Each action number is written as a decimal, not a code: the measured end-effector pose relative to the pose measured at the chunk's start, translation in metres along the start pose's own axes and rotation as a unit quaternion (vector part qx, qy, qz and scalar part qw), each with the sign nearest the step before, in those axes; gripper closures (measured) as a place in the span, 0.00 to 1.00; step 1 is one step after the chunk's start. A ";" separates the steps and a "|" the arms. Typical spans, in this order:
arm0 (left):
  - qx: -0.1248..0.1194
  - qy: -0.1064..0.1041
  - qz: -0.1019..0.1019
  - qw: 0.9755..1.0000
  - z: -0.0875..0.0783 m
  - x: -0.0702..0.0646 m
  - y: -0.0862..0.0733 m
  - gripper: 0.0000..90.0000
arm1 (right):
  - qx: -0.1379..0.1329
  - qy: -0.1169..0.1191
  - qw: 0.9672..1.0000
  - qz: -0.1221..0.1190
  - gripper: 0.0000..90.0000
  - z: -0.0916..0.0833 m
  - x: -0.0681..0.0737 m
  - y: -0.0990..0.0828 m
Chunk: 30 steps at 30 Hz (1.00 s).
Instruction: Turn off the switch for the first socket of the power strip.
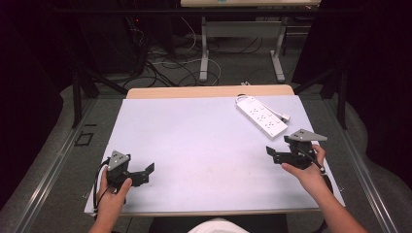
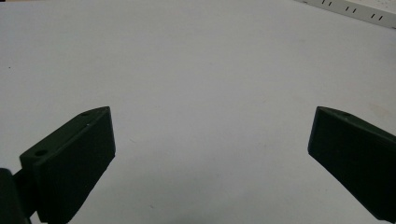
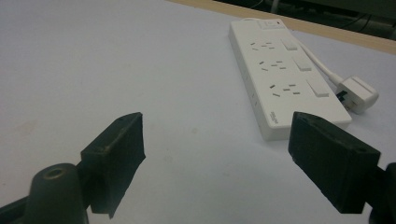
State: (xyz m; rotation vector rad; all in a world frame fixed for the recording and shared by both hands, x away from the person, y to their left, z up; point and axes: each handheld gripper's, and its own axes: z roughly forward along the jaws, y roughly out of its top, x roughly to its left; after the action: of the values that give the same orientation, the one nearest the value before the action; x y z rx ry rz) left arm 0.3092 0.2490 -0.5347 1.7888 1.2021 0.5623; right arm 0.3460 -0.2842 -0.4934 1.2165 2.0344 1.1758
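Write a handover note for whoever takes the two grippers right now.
Left gripper: open, holds nothing, low over the near left of the table, in the person's left hand.
Right gripper: open, holds nothing, at the right edge, in the right hand.
Power strip: lies flat at the far right of the table, sockets up, its plug on the table beside it, just beyond the right gripper.
Done: nothing gripped yet.
Left: probably reach for the strip or plug with the right gripper, which is nearest.
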 end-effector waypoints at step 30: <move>0.003 0.000 0.002 1.000 -0.001 0.001 -0.001 0.01 | 0.050 0.013 0.997 -0.060 0.33 0.020 -0.014 0.062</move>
State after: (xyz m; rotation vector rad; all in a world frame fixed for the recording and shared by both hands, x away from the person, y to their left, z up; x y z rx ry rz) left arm 0.3088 0.2504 -0.5350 1.7960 1.2019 0.5603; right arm 0.3962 -0.2735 -0.4506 1.1119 2.1762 1.0490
